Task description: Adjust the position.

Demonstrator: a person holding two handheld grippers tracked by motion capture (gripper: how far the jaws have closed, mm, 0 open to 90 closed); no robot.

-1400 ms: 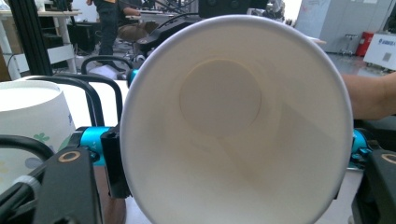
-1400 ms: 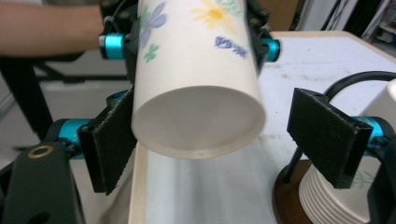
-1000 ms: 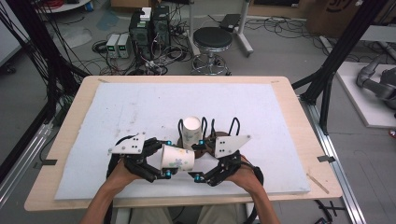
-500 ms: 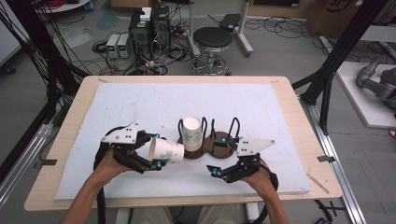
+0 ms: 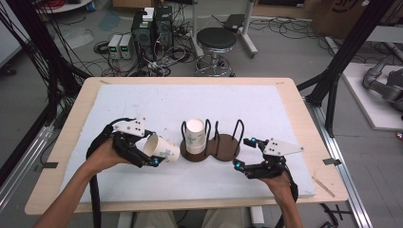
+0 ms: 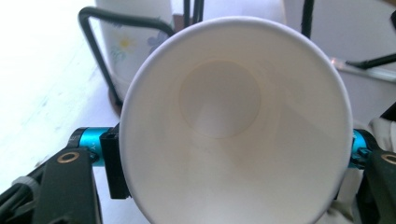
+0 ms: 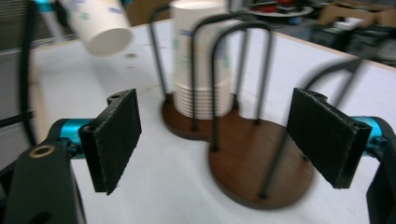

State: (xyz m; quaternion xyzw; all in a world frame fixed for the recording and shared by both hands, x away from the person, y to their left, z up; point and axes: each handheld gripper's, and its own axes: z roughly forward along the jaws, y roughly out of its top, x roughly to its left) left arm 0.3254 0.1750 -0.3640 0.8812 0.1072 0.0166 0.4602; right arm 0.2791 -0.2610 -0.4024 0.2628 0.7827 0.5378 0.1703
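Paper cup (image 5: 161, 150) is clamped at its rim in the left gripper (image 5: 151, 154), now drawn left and apart from the right gripper (image 5: 243, 153), which stands open and empty near the rack (image 5: 223, 147). Transfer appears complete; 1 cup stack (image 5: 195, 135) sits in the rack's left bay.

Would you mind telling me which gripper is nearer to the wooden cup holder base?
The right. The right gripper sits open just beside the wooden cup holder base, while the left gripper holds a paper cup slightly farther off.
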